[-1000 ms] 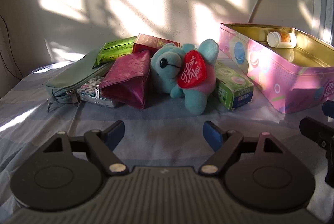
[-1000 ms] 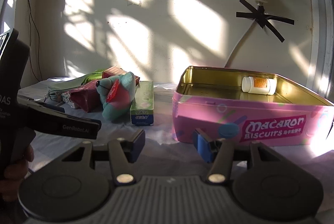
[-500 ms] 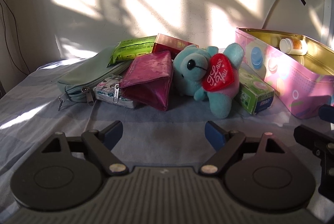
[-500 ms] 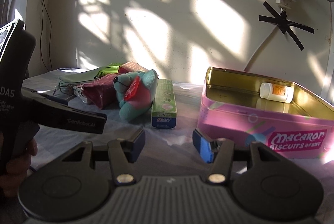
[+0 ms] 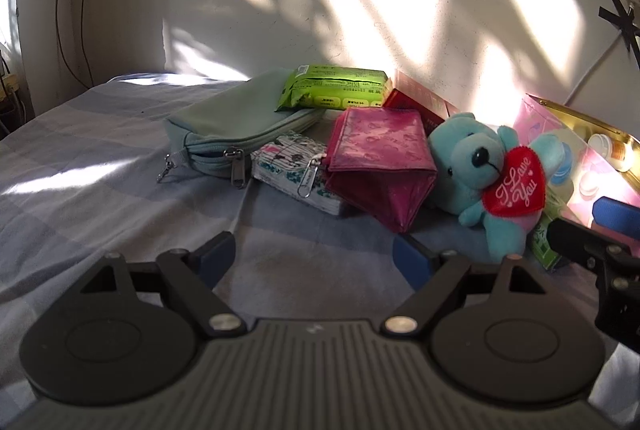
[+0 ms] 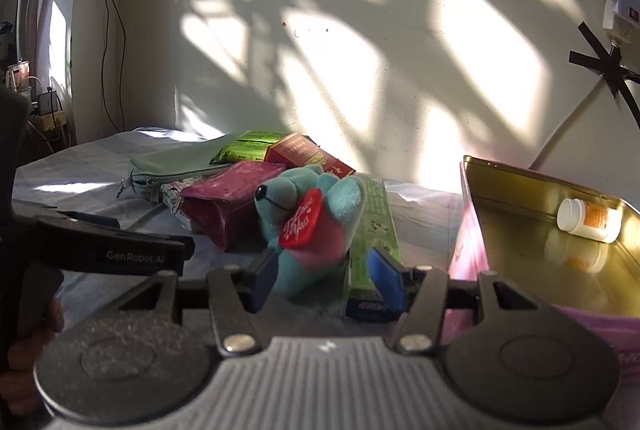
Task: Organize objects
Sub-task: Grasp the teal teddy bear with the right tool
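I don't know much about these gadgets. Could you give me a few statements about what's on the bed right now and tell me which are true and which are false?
1. The pink tin holds a white pill bottle. True.
2. The teddy bear carries a blue star. False: it carries a red heart reading "I Love You".
3. The right gripper is open, its fingers either side of the bear. True.
4. The left gripper is clamped on the magenta pouch. False: it is open and holds nothing.
5. The green packet rests on the pale zip case. True.
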`<state>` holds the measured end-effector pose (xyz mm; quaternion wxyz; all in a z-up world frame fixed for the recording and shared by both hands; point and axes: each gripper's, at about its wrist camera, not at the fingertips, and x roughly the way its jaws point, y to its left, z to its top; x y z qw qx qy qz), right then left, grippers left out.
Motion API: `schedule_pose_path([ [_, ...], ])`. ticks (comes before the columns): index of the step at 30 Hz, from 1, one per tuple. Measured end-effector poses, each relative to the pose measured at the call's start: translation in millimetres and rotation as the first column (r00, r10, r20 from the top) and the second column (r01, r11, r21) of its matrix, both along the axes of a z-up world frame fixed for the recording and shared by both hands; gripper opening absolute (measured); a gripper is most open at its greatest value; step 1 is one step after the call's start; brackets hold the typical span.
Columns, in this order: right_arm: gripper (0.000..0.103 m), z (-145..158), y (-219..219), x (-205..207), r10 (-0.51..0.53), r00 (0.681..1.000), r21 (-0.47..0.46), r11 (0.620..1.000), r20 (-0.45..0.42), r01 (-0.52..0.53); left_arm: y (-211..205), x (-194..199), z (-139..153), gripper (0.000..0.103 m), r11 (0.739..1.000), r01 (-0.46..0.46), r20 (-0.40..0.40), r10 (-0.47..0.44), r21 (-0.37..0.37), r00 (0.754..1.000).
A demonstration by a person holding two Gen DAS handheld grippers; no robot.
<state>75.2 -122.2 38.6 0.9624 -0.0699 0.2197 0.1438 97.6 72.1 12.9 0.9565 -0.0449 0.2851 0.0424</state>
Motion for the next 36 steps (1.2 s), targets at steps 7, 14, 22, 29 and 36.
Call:
schedule_pose_path([
  [7, 0.051, -5, 7, 54, 0.009, 0.996, 0.032, 0.999, -0.083, -0.007, 4, 1, -1, 0.087, 1.000, -0.005, -0.003, 0.005, -0.028, 1.000],
  [14, 0.038, -8, 0, 62, 0.020, 0.993, 0.108, 0.994, -0.116, -0.008, 8, 2, -1, 0.087, 0.999, -0.002, 0.003, 0.002, -0.052, 1.000],
  [22, 0.038, 7, -37, -4, 0.134, 0.981, 0.137, 0.984, -0.142, -0.115, 9, -9, 6, 0.088, 0.972, 0.165, 0.096, -0.150, -0.169, 0.984],
  [29, 0.049, 5, -111, -59, 0.145, 0.957, 0.209, 0.974, -0.252, -0.092, -35, -25, 9, 0.089, 0.789, 0.562, 0.140, -0.545, -0.247, 0.827],
  [36, 0.055, 1, -149, -96, -0.002, 0.981, 0.202, 0.978, -0.193, 0.042, -76, -36, 14, 0.089, 0.708, 0.662, 0.111, -0.658, -0.246, 0.745],
])
